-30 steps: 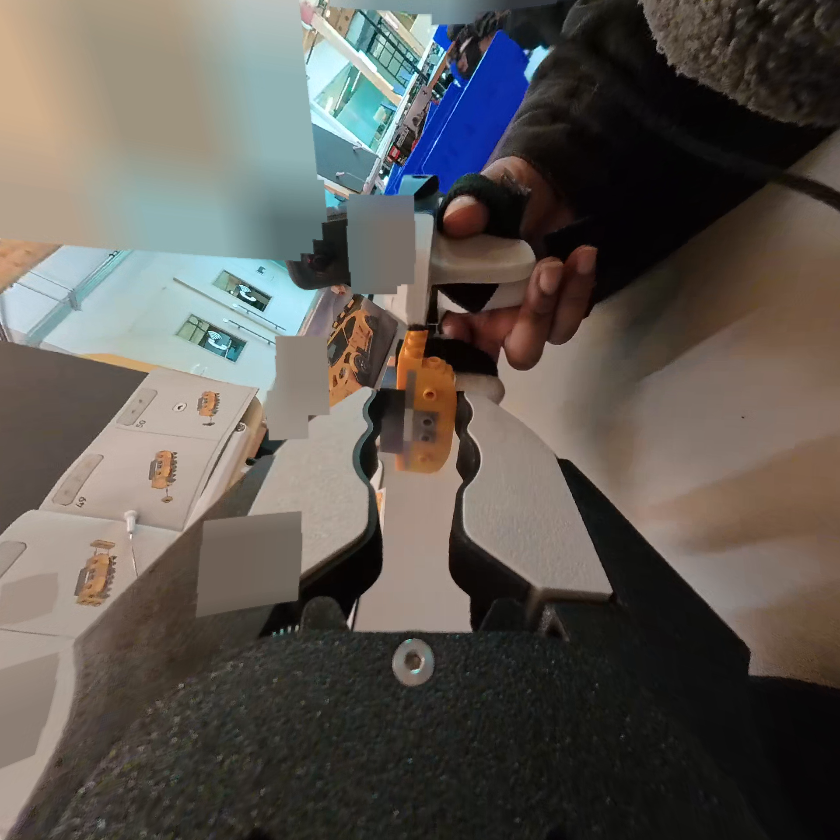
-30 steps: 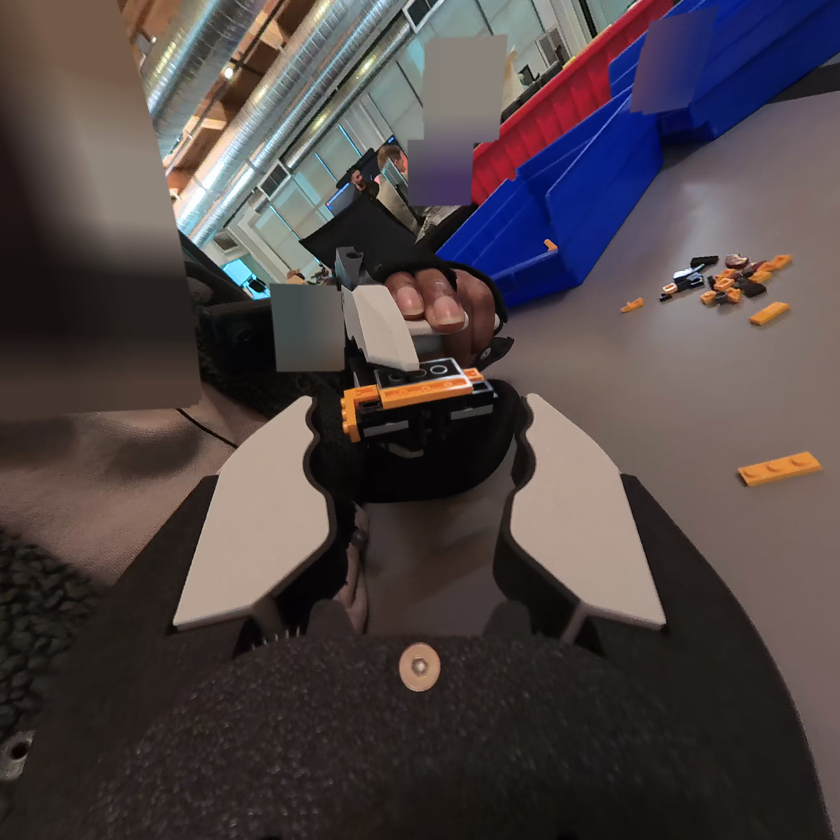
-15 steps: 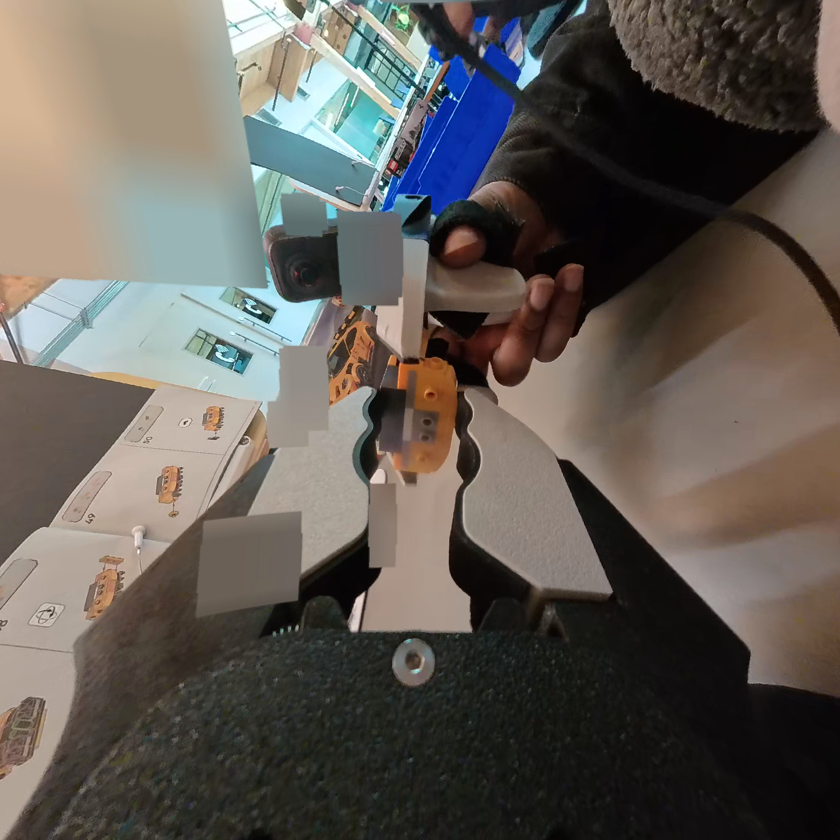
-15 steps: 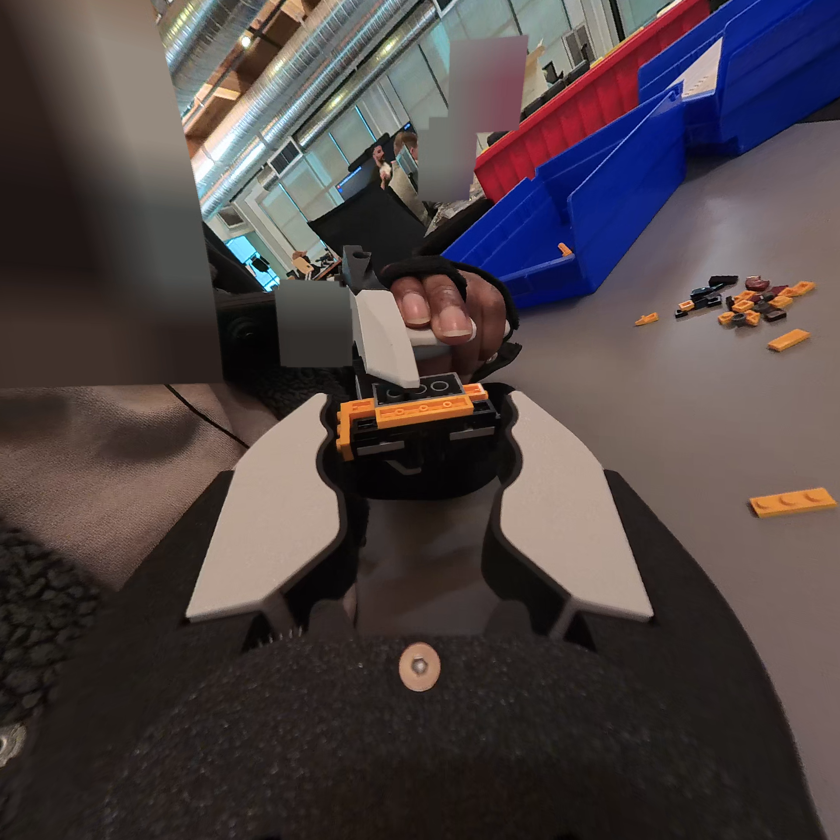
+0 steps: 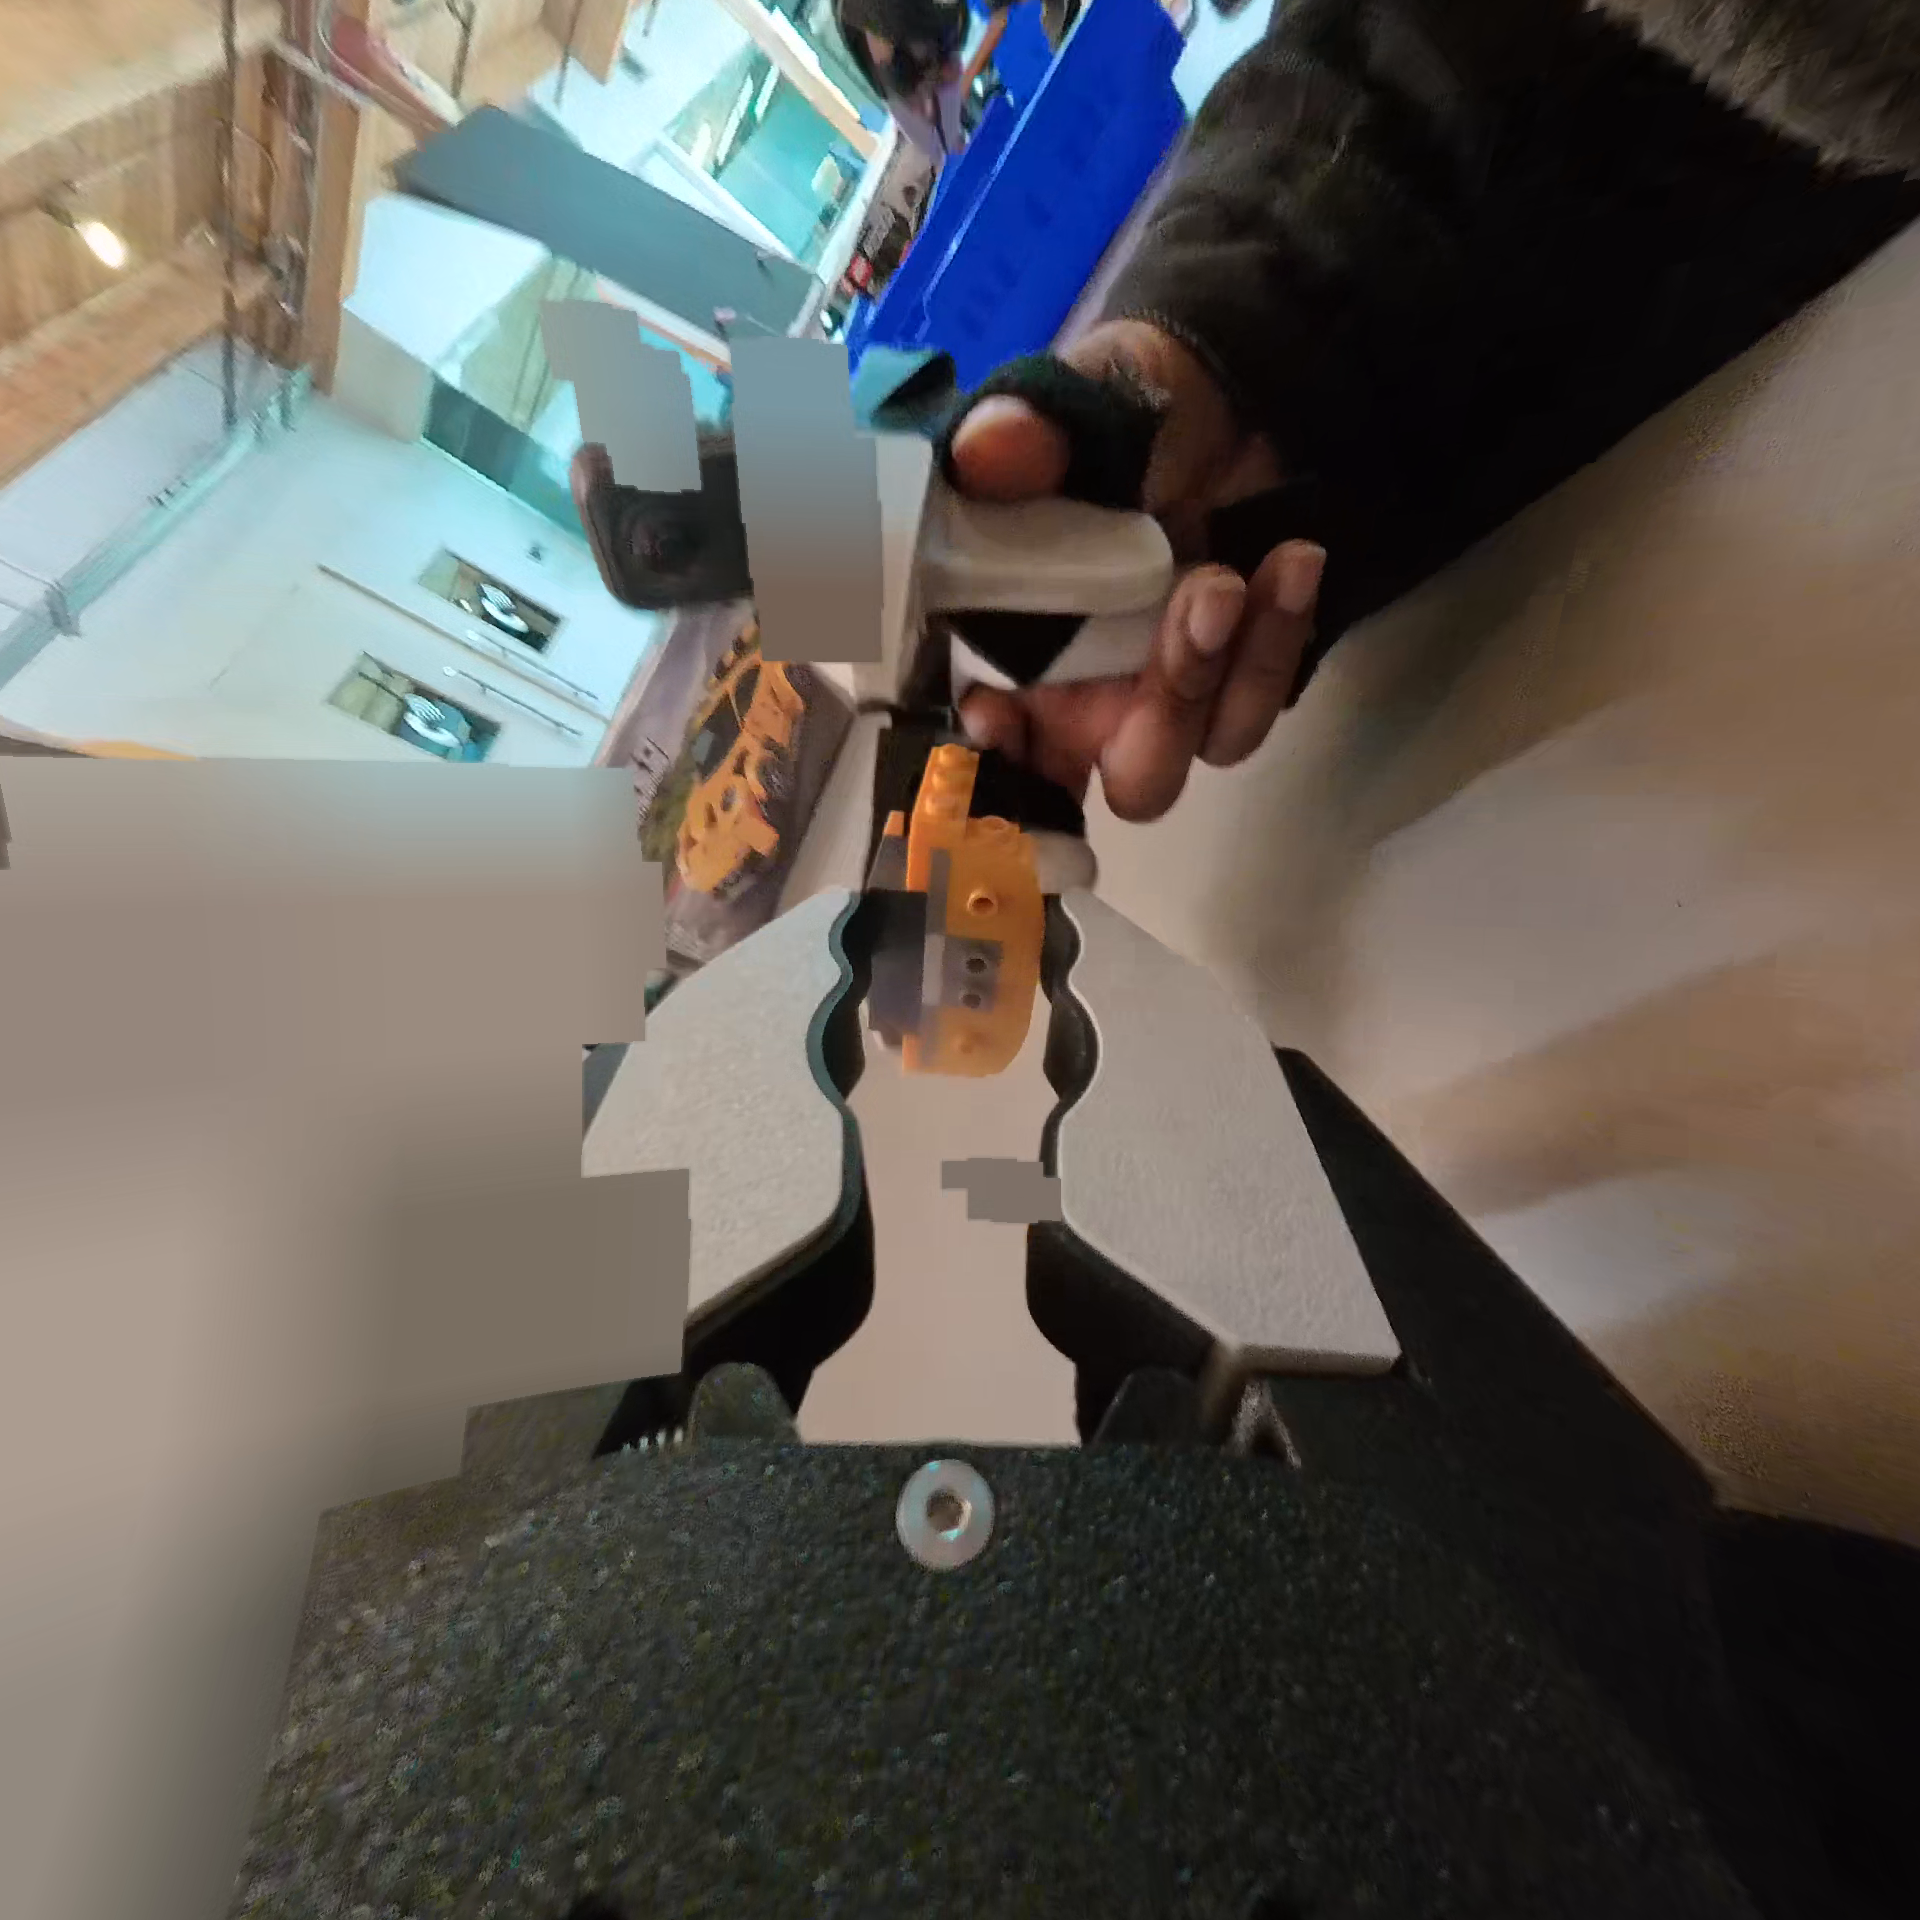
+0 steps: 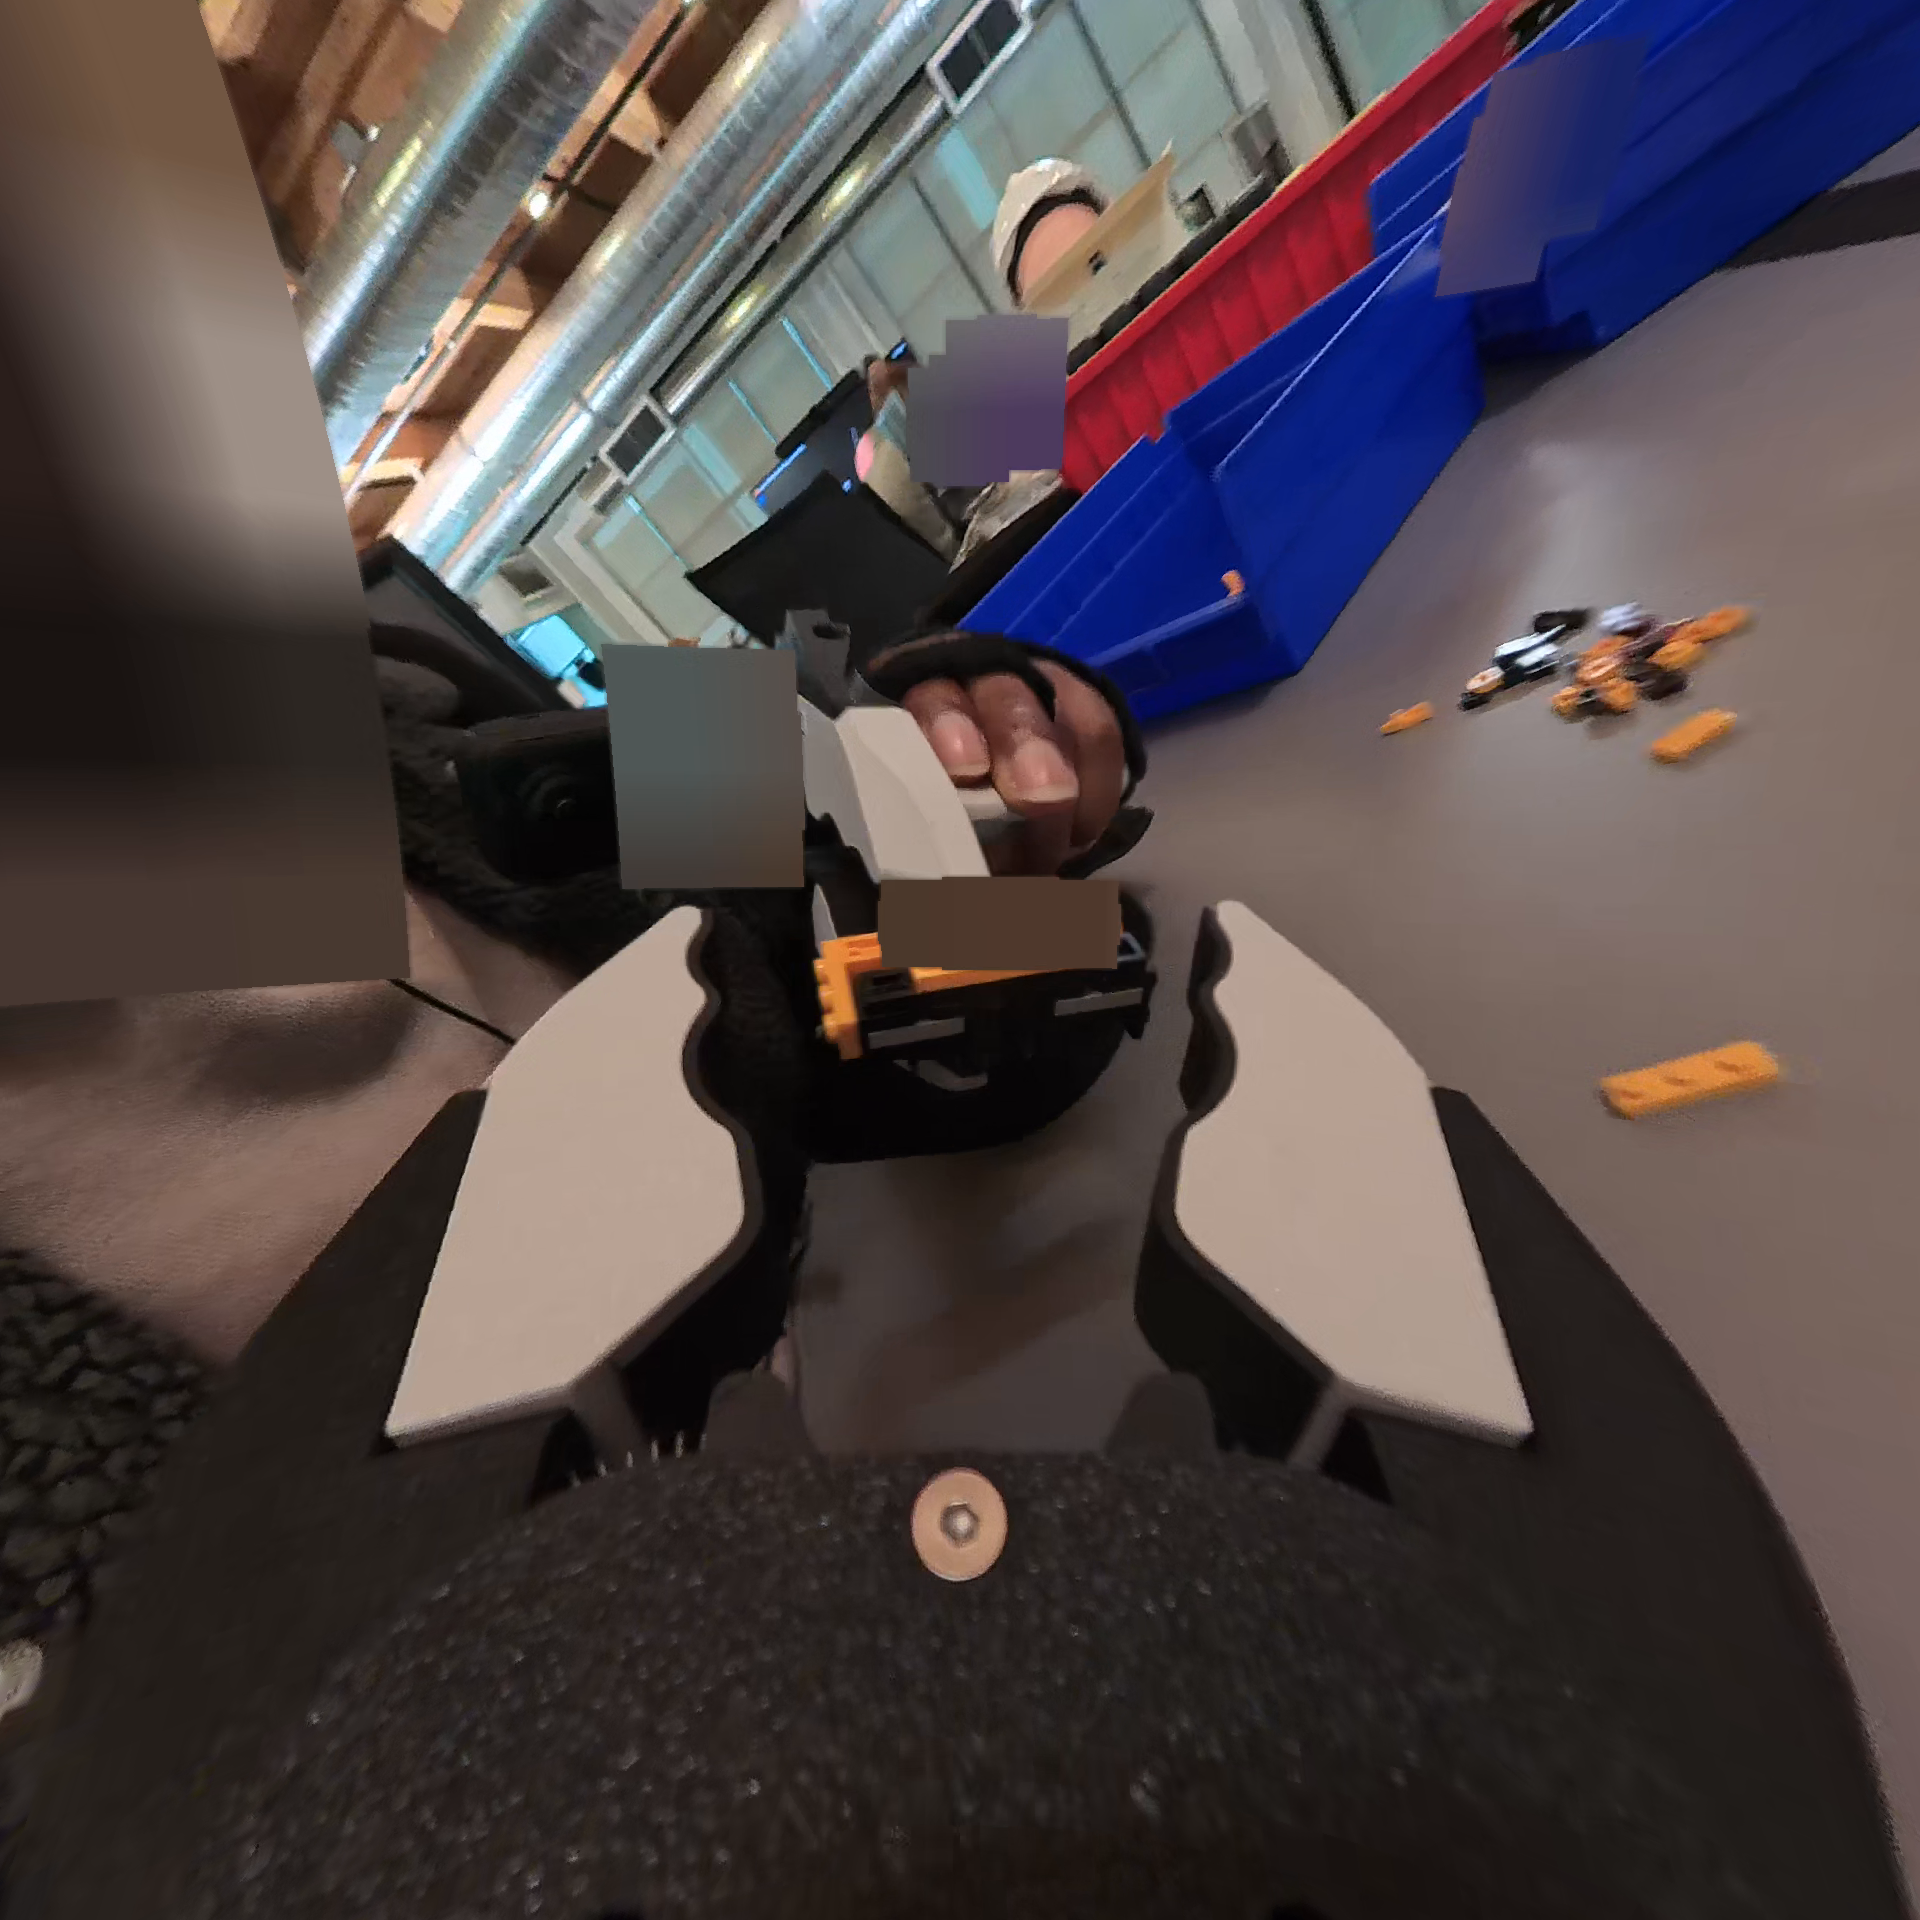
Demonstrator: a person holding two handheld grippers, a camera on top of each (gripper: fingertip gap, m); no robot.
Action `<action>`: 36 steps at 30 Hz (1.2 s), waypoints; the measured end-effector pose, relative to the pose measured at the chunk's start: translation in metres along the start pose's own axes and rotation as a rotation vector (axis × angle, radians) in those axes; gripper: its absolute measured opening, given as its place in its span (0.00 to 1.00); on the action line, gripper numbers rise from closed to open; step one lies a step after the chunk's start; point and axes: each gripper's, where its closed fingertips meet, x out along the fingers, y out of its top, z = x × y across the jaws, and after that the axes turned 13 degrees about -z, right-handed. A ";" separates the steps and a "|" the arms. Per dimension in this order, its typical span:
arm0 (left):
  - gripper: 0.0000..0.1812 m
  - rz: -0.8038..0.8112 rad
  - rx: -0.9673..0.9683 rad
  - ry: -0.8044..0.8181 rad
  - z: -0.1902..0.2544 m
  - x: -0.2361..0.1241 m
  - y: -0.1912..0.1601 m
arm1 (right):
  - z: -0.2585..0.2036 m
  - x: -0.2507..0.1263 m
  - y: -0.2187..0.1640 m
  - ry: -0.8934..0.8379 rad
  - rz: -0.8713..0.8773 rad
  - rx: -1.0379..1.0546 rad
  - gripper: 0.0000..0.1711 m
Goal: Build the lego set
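My left gripper (image 5: 956,935) is shut on a small orange, grey and black lego assembly (image 5: 966,977) and holds it in the air above the table. The same assembly (image 6: 883,997) shows in the right wrist view, just beyond and between my right gripper's tips. My right gripper (image 6: 956,925) is open wide and empty, its fingers (image 6: 613,1143) apart from the assembly on both sides. A gloved hand (image 5: 1174,665) holds the right gripper's white handle across from the left one. A blur patch hides the top of the assembly in the right wrist view.
Loose orange plates (image 6: 1688,1078) and a small pile of orange and dark pieces (image 6: 1610,665) lie on the grey table (image 6: 1558,883) to the right. Blue bins (image 6: 1299,520) and a red bin (image 6: 1247,312) stand behind. A picture of an orange vehicle (image 5: 738,758) shows behind the assembly.
My right gripper's jaws, narrowed beside the assembly half a second ago, have spread wide again. My left gripper still holds the assembly and has tilted a little.
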 end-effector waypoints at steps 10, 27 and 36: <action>0.17 -0.073 -0.626 -0.436 0.014 0.014 -0.026 | 0.026 -0.018 -0.015 -0.385 -0.202 -0.303 0.36; 0.17 0.101 -0.966 -0.762 0.020 0.010 -0.008 | 0.011 -0.004 -0.018 -0.224 -0.186 -0.215 0.14; 0.20 0.094 -0.972 -0.795 0.026 0.014 -0.006 | 0.012 -0.005 -0.035 -0.040 -0.615 -0.094 0.14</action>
